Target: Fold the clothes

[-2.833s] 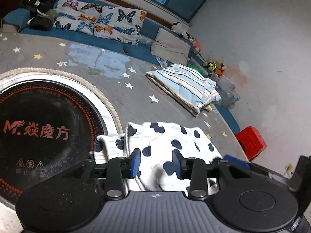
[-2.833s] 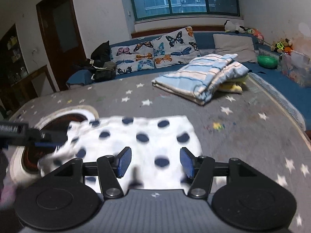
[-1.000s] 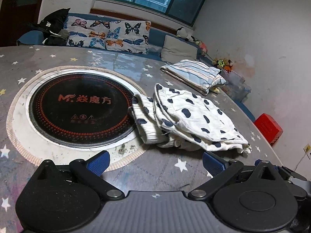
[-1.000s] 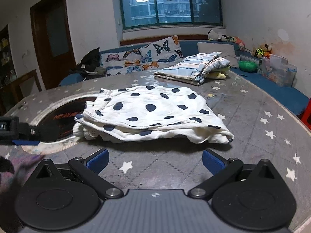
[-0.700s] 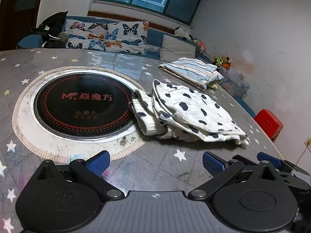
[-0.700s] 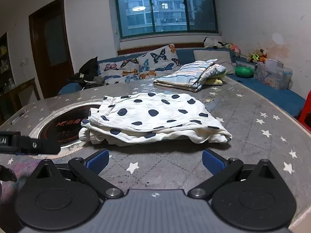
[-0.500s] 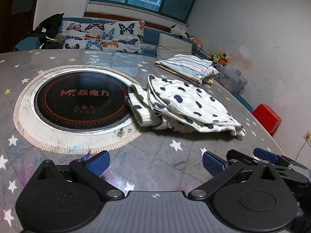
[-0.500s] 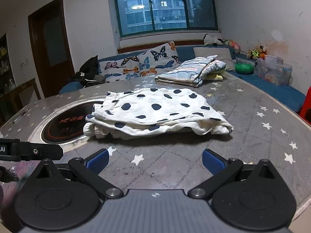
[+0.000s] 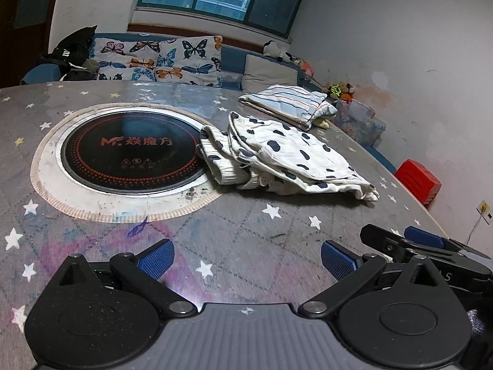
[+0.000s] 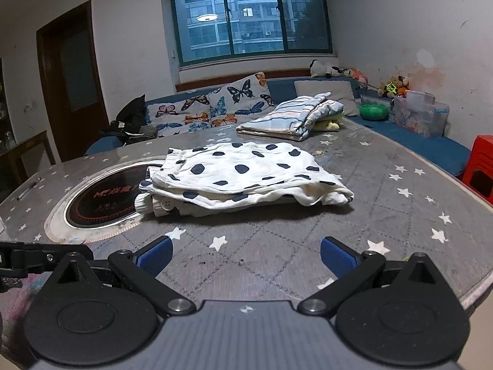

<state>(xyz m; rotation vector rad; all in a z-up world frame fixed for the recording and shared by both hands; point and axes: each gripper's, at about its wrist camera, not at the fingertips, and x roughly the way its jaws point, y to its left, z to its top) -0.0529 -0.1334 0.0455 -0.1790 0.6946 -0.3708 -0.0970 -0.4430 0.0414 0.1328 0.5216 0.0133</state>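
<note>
A white garment with dark blue spots [image 9: 286, 160] [image 10: 243, 178] lies folded in a flat stack on the grey star-patterned table [image 9: 246, 237], its left edge overlapping the round black cooktop [image 9: 129, 151]. My left gripper [image 9: 246, 257] is open near the table's front, well short of the garment, with nothing between its fingers. My right gripper [image 10: 246, 254] is also open and empty, low over the table in front of the garment. The right gripper's fingers [image 9: 422, 240] show at the right of the left wrist view.
A folded blue-striped cloth [image 10: 292, 117] lies at the table's far side. Beyond it runs a blue bench with butterfly cushions [image 10: 215, 108], a black bag [image 9: 74, 55], toys and a clear box [image 10: 422, 114]. A red stool [image 9: 417, 182] stands right of the table.
Both grippers let go of the spotted garment, opened wide and drew back toward the table's front edge. The garment now lies folded and still.
</note>
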